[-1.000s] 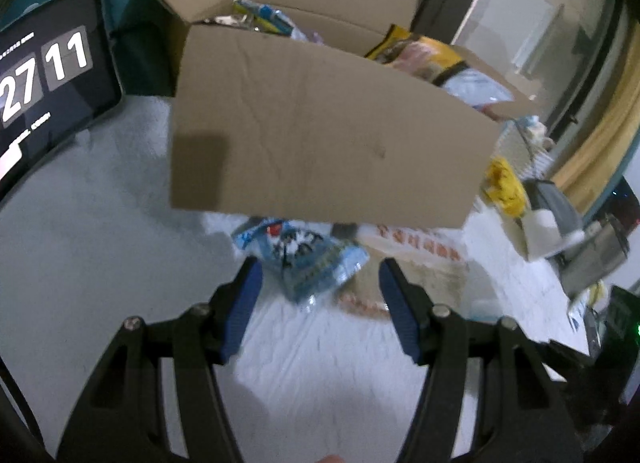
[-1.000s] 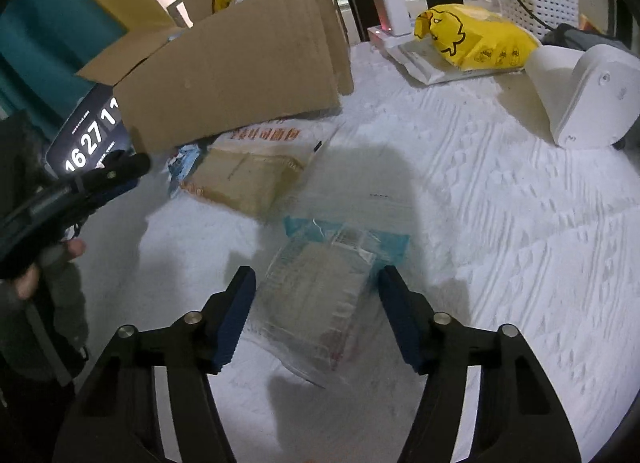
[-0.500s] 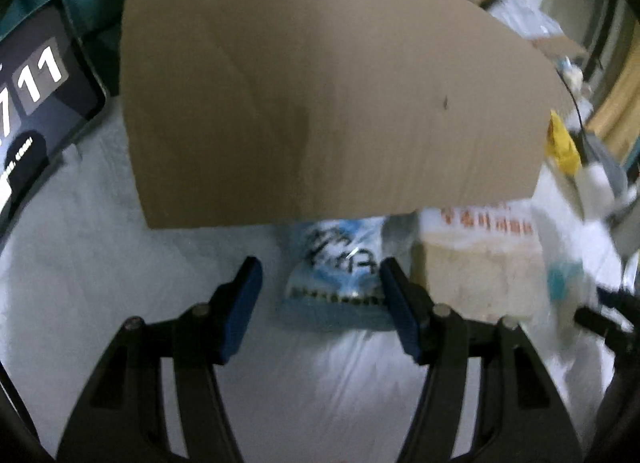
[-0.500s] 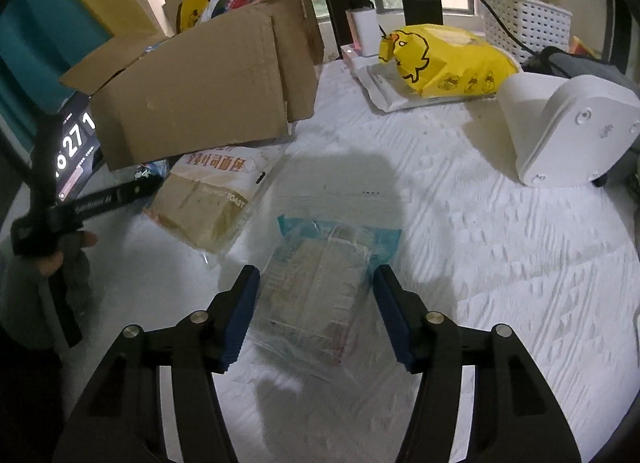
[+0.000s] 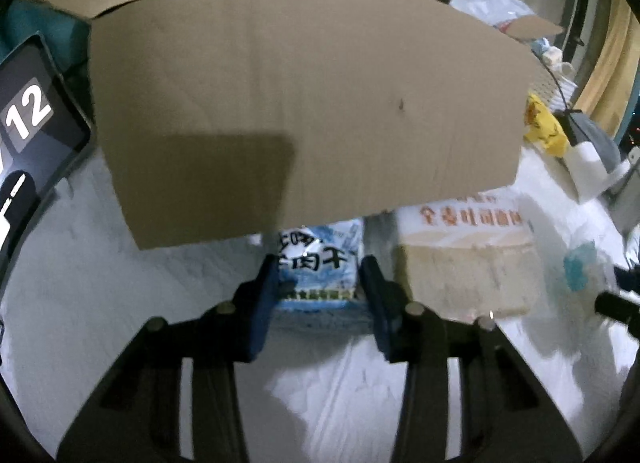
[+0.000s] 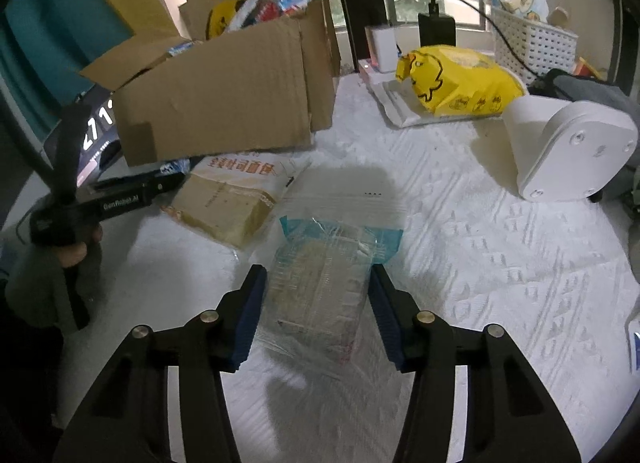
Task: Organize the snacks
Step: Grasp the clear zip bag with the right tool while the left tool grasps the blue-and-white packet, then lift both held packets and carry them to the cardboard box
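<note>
- Left gripper (image 5: 320, 283): reaching under the overhanging flap of the cardboard box (image 5: 304, 103), jaws closing at a narrow gap around a blue snack packet (image 5: 316, 267); blue pads right at the packet's two side edges, firm pressing not certain through the blur.
- Blue snack packet: flat on the white textured cloth (image 5: 120, 303), top end tucked beneath the box flap at 12 o'clock from the pads, black lettering across its face.
- At 3 o'clock of that packet, just beside it: a tan bread bag (image 5: 464, 267) with orange print along its upper band.
- At 9 o'clock in the left wrist view: a dark tablet (image 5: 28, 135) showing large white clock digits, leaning at the cloth's edge.
- Right gripper (image 6: 316, 295): jaws closing at a middling gap, straddling a clear packet with a teal top band (image 6: 328, 275); pads beside the packet's long edges, no squeeze of the wrapper visible.
- Clear packet: flat on the cloth, near the middle of the right wrist view, long axis running toward 12 o'clock.
- At 10 o'clock from it: the bread bag, then the open box stuffed with bright wrappers.
- At 9 o'clock: a hand (image 6: 76, 251) in a grey-green sleeve gripping the other tool's black handle.
- At 1 o'clock: a yellow duck-print bag (image 6: 456, 83); at 2 o'clock, a white appliance (image 6: 568, 147) lying on its side; behind them a white basket (image 6: 532, 43).
</note>
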The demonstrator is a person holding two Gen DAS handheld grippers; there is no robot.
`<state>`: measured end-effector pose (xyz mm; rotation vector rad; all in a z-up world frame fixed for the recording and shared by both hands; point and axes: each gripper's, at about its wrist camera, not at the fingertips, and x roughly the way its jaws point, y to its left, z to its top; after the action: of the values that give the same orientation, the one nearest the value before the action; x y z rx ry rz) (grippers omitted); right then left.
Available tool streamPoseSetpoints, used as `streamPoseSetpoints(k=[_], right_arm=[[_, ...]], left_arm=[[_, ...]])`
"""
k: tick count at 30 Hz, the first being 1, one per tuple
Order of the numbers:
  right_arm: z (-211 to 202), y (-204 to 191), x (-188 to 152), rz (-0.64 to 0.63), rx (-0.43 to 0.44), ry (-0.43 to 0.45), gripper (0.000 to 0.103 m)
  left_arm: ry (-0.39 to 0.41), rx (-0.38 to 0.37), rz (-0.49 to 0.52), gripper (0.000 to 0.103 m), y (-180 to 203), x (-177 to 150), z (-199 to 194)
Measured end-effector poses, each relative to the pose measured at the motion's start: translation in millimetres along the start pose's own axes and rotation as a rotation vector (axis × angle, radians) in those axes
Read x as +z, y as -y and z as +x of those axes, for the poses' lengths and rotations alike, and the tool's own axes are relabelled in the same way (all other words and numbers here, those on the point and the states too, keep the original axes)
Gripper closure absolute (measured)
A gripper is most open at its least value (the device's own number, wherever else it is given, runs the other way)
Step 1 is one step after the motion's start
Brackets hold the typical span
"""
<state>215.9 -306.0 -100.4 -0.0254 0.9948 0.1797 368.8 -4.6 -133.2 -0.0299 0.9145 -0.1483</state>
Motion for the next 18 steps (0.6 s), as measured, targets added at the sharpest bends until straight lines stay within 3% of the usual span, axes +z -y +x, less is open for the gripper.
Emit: streamPoseSetpoints(k=[10,18], right_arm=[[-26.6,-18.0,11.6,-0.020,0.024,0.045,0.048],[-33.9,-52.2,23.4,-0.081,0.072,0.068,0.048]], left_arm=[[0.043,-0.041,-0.035,0.062,-16.5,-39.7,-62.6],[0.136,-0.060,-0.062,0.062,-34.7,-42.1,-116.2]])
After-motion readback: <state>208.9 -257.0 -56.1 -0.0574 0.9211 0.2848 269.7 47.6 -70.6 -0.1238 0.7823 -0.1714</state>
